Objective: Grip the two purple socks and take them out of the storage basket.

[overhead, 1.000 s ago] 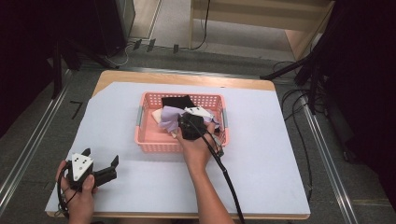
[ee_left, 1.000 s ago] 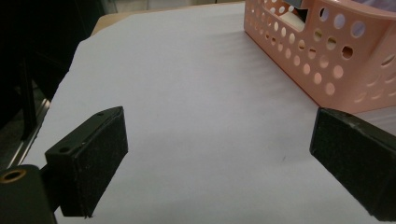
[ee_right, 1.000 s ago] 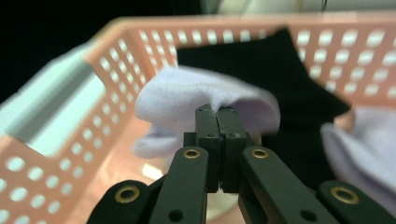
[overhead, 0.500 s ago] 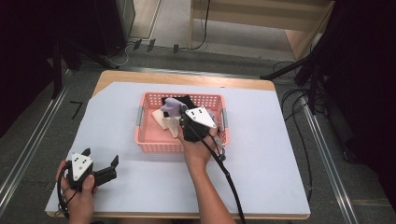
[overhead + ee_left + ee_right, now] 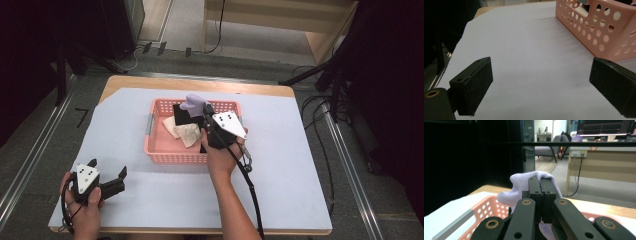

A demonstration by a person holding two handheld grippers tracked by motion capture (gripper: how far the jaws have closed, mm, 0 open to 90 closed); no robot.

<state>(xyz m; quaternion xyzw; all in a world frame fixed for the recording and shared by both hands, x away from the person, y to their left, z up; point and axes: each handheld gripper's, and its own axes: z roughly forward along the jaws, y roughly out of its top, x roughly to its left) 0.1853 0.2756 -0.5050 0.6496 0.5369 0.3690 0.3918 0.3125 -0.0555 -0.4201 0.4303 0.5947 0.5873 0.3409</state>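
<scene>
A: Left gripper point(image 5: 121, 176): jaws wide, empty, resting on the white sheet point(image 5: 150, 200) near the pink basket point(image 5: 156, 142).

B: Right gripper point(image 5: 204, 109)?

A: Pinched tight on a lilac sock point(image 5: 192, 103), raised above the basket.

B: Remaining, likely?

A: Beige cloth point(image 5: 186, 134) and black cloth point(image 5: 181, 113) inside; sock not yet set down.

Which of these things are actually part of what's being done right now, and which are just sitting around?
In use:
- lilac cloth, pinched in the right tongs and held above the basket
- pink basket, from which it comes

Lying about:
- cream cloth and black cloth in the basket
- left tongs, open, resting on the white sheet
</scene>
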